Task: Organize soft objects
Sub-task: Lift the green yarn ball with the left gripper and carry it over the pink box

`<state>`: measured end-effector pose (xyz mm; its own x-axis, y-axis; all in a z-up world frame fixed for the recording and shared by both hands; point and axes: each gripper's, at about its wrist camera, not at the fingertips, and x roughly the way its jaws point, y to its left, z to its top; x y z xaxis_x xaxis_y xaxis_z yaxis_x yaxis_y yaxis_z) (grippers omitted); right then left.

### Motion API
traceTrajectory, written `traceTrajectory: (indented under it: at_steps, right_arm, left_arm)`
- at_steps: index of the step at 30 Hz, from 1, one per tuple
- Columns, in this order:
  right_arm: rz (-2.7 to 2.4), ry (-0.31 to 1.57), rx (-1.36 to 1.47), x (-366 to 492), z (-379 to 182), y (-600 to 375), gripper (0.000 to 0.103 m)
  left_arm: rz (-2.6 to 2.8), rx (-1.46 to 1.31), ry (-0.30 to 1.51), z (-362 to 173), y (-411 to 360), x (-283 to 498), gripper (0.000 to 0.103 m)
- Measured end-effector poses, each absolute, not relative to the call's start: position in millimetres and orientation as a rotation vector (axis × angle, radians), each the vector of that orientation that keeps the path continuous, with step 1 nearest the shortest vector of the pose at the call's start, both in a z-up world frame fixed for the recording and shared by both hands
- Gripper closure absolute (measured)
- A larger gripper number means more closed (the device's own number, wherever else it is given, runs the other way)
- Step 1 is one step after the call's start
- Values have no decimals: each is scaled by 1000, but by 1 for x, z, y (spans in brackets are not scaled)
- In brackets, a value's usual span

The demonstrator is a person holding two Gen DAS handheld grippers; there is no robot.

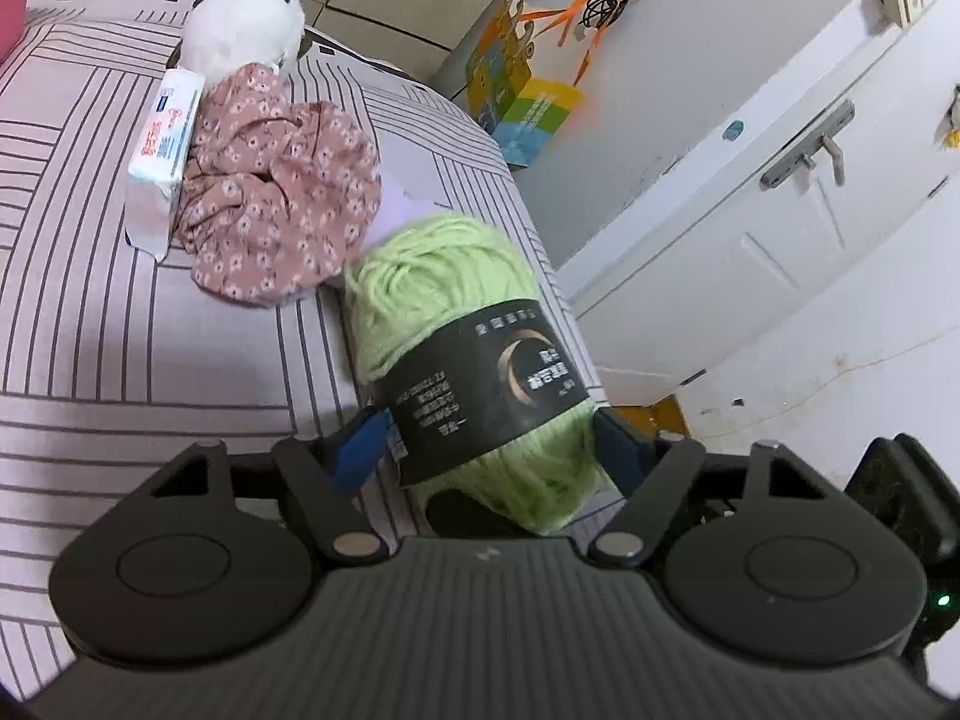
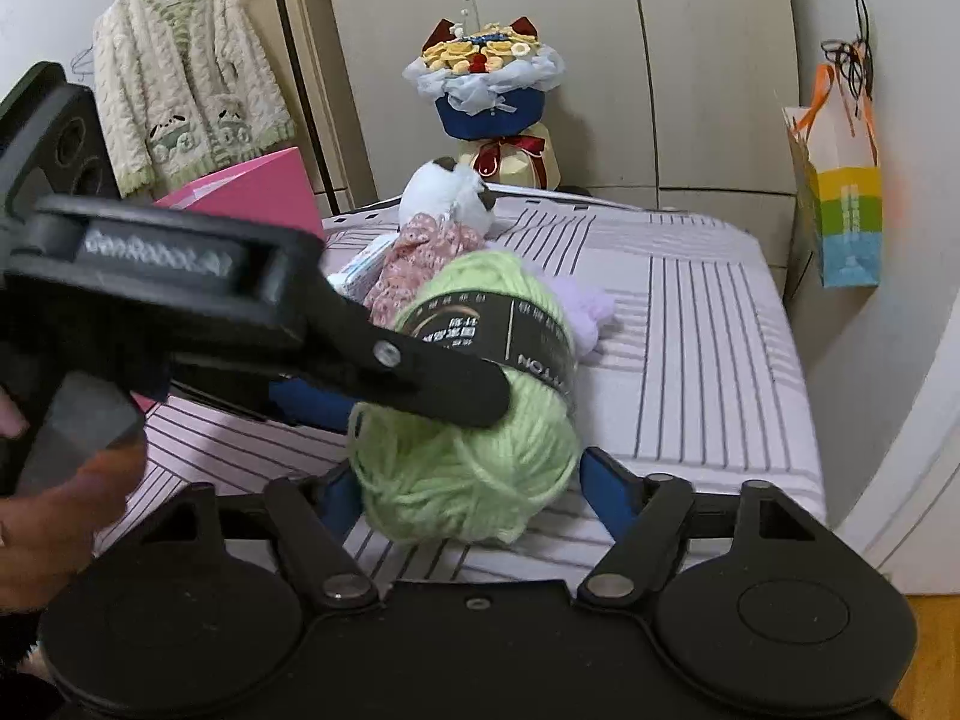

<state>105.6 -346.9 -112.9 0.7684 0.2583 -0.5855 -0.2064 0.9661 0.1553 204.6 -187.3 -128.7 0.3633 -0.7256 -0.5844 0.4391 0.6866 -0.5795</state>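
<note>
Yarn is the thing in hand: a pale green skein (image 1: 474,324) with a black paper band, held by my left gripper (image 1: 489,450), whose blue pads press into the skein's sides, so that claw is clenched on it above the striped bed cover (image 1: 120,312). My right gripper (image 2: 465,483) sits just beneath the same skein with its blue fingers (image 2: 606,480) spread to either side; they look released, not squeezing. I judge the step to be carrying the yarn toward the pile at the bed's middle. To do it well I would keep the left squeeze on the banded part, where the wool is firmest, and lower the skein flat before letting go, since it may roll. The pile holds a pink floral cloth (image 1: 276,192), a white tissue pack (image 1: 162,138) touching it, a white plush toy (image 1: 246,18) behind, and a lilac soft item (image 2: 591,309) beside. For containers, a colourful paper bag (image 2: 840,204) hangs nearby; I cannot see its contents.
</note>
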Motion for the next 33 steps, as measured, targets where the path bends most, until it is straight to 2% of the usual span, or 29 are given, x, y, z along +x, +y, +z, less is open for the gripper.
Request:
traceTrajectory:
  at_steps: [4,8,26,33]
  right_arm:
    - [224,607,96,96,-115,-342,42]
    - [189,585,143,87,-115,-335,46]
    - [196,690,190,45,-88,-303,44]
    - [228,680,120,25,-65,-275,43]
  left_arm:
    - [-755,-332,891,-127,-187,195,40]
    - [-734,-280,868,-121,-187,183,40]
    - [-712,-107,920,-88,-168,126,40]
    - [-713,-145,896,-67,-136,103,40]
